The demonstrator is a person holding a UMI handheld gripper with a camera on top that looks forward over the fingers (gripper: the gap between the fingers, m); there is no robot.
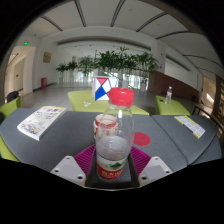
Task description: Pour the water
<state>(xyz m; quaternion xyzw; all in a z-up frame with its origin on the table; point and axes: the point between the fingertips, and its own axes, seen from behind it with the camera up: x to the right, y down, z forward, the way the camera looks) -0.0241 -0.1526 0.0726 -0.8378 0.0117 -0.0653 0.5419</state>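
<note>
Gripper (112, 160) clamps water bottle (114, 140) between both pads, upright, red cap (120, 97) still on. White cup (104, 126) just behind. Pouring not begun.

Bottle (114, 140): you have it upright between the gripper (112, 166) fingers, whose pads (86, 158) sit at its lower part on either side; whether they press it cannot be told.
Can (104, 125): directly behind your bottle, on the table (60, 140).
Papers (41, 121): to your left on the table, well apart from the bottle.
Second sheet (190, 125): far to your right on the table.
Plants (118, 62): beyond the table, behind everything else.
</note>
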